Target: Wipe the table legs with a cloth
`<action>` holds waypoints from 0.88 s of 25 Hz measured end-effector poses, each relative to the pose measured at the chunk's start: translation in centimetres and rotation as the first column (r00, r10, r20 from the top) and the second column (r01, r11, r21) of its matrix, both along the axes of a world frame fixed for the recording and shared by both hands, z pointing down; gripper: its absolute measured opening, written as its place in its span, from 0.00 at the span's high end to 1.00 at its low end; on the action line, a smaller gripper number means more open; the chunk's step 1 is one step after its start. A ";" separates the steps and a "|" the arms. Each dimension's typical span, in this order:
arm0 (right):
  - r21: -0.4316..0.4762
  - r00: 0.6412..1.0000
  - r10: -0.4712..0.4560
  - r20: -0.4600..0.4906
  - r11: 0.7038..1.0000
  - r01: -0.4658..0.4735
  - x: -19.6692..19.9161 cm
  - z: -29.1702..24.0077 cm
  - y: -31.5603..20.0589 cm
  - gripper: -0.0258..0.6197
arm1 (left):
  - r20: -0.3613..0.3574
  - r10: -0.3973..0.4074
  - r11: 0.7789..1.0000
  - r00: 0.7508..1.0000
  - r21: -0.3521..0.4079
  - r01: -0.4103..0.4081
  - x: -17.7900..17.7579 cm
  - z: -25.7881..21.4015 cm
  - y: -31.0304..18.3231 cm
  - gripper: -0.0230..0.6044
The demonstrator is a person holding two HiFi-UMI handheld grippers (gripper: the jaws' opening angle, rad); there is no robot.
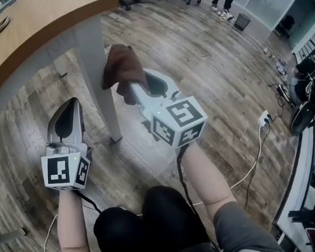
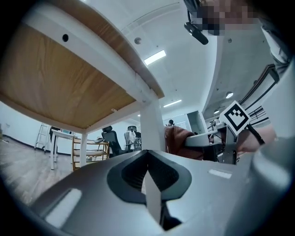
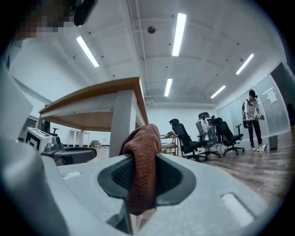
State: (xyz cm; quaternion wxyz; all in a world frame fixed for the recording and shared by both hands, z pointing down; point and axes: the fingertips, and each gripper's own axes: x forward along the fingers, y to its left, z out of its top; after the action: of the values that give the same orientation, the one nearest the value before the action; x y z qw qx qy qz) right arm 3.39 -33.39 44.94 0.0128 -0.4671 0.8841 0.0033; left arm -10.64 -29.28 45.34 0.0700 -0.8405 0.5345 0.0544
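A white table leg (image 1: 100,78) runs from the wooden tabletop (image 1: 29,29) down to the plank floor. My right gripper (image 1: 128,93) is shut on a brown cloth (image 1: 123,66), and the cloth presses against the leg's right side just under the tabletop. In the right gripper view the brown cloth (image 3: 140,161) bulges out between the jaws with the table leg (image 3: 122,117) just behind it. My left gripper (image 1: 66,115) hangs left of the leg, lower down, shut with nothing in it. The left gripper view shows the same leg (image 2: 152,124) and the cloth (image 2: 177,140) beyond it.
A white power strip (image 1: 264,118) and its cable lie on the floor at right. Office chairs (image 3: 203,133) and a standing person (image 3: 252,120) are farther off. My knees (image 1: 152,219) fill the lower middle of the head view. More desks and a shelf (image 2: 87,150) stand beyond the table.
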 end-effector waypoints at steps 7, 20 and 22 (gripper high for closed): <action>0.129 1.000 0.011 -0.016 0.992 -0.009 -0.4 -8.1 -1.6 0.82 | -0.013 0.026 0.998 1.000 0.060 -0.026 0.5 -4.1 -0.9 0.93; -0.059 0.980 -0.064 -0.191 0.997 0.053 -2.2 4.4 -2.3 0.82 | 0.006 0.012 0.998 1.000 -0.056 -0.011 0.1 3.9 -0.4 0.93; -0.099 0.974 -0.074 -0.213 0.994 0.053 -2.5 7.5 -2.0 0.82 | 0.002 0.012 0.997 1.000 -0.080 -0.012 -0.2 5.8 -0.2 0.93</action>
State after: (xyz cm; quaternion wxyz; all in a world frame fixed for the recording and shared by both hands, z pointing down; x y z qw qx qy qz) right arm 0.87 -35.40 52.41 -0.1053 -0.4355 0.8939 0.0128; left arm -10.84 -29.46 51.15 0.0367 -0.8460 0.5310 0.0322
